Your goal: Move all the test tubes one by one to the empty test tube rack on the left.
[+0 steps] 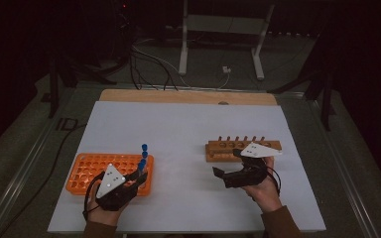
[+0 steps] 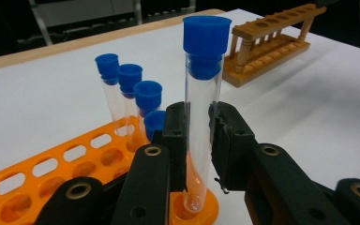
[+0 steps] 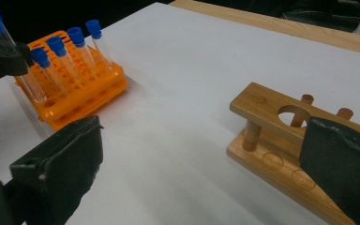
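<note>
A clear test tube with a blue cap point(image 2: 201, 93) stands upright, and my left gripper point(image 2: 199, 126) is shut on its middle. Its lower end sits in a corner hole of the orange rack point(image 2: 51, 168). Several more blue-capped tubes point(image 2: 131, 84) stand in a row behind it. From above, the left gripper point(image 1: 140, 173) is at the right end of the orange rack point(image 1: 94, 171). My right gripper point(image 3: 201, 159) is open and holds nothing; its jaws spread wide beside the left end of the wooden rack point(image 3: 267, 112), whose holes hold no tubes. In the high view this gripper point(image 1: 227, 162) lies just in front of the wooden rack point(image 1: 228, 146).
A white sheet point(image 1: 188, 124) covers the table, with a bare wooden strip point(image 1: 188, 95) at the far edge. Open white surface lies between the two racks. Cables and a white stand point(image 1: 223, 29) are on the floor beyond the table.
</note>
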The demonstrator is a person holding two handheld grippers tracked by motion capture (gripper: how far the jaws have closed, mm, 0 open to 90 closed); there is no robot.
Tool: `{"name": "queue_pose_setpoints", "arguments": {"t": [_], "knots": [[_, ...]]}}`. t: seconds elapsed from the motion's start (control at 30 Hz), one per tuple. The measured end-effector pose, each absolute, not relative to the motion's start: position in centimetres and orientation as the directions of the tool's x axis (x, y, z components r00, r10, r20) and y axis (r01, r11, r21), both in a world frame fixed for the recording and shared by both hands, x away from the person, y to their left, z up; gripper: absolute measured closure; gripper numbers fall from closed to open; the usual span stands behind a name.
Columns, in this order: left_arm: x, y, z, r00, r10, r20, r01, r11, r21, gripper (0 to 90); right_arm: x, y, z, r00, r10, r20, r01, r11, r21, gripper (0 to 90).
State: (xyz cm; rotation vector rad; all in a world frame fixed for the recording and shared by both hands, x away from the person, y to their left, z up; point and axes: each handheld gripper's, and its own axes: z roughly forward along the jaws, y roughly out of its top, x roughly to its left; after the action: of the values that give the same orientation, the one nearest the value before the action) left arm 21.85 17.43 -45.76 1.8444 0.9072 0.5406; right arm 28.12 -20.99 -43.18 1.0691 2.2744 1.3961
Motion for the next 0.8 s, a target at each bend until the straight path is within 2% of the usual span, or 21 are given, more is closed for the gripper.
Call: {"name": "queue_pose_setpoints", "arguments": {"t": [0.37, 0.8], "knots": [[21.7, 17.3, -46.6, 0.614, 0.789, -0.001, 0.355, -0.275, 0.893, 77.0, 28.0, -21.2, -43.2, -0.691, 0.707, 0.149, 0.45, 0.259, 0.855, 0.0], [21.9, 16.8, -47.9, 0.605, 0.796, 0.015, 0.442, -0.351, 0.826, 77.4, 27.9, -21.2, -43.5, -0.695, 0.703, 0.153, 0.455, 0.265, 0.851, 0.0]]}}
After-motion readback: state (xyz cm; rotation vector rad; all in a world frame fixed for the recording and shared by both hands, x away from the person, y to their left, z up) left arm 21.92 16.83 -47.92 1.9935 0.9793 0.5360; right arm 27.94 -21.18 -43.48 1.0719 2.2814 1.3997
